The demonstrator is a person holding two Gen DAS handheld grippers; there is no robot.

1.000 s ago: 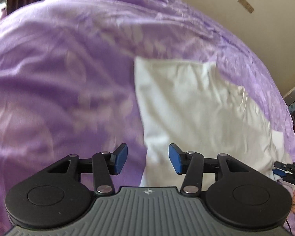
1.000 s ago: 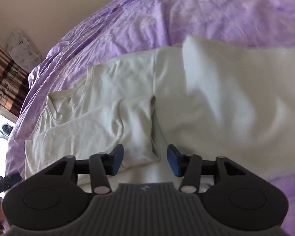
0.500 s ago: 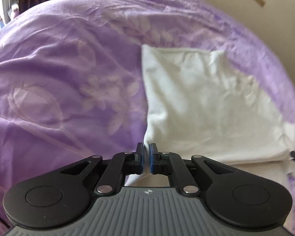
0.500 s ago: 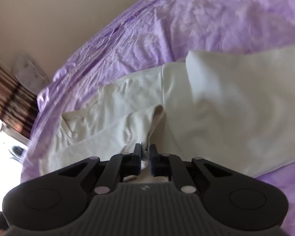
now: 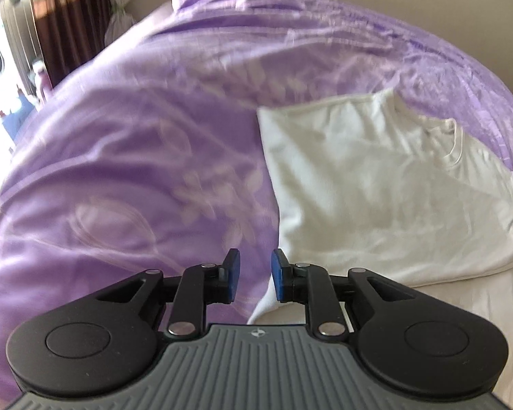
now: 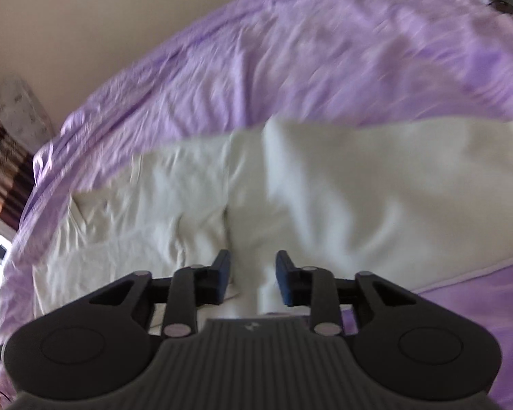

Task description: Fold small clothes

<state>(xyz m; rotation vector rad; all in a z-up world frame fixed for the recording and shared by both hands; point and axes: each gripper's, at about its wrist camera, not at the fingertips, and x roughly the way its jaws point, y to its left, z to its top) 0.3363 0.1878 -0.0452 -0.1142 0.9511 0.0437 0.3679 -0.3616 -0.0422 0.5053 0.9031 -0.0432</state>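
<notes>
**Both grippers opening above a partly folded white shirt on the purple bed**

Purple floral satin bedspread [image 5: 126, 157] fills most of both views, spreading ahead of and to either side of each gripper; creased, blurred in places.

White cotton short-sleeved shirt [image 5: 376, 184] lies flat on the bedspread. In the left wrist view it sits ahead and to the right of the gripper, one layer folded over another, neckline at the far right. A white fold of it comes in close under the right-hand finger. In the right wrist view the same shirt [image 6: 290, 198] spreads directly ahead and below, wide across the frame, a crease running toward the gripper.

Brown patterned curtain [image 5: 65, 17] far ahead to the left, beside the beige wall.

Left gripper [image 5: 254, 275]: blue-padded jaws apart and opening, nothing between them; bedspread shows through the gap.

Right gripper [image 6: 253, 275]: jaws apart and opening, pads clear of the cloth, which lies below the gap.
</notes>
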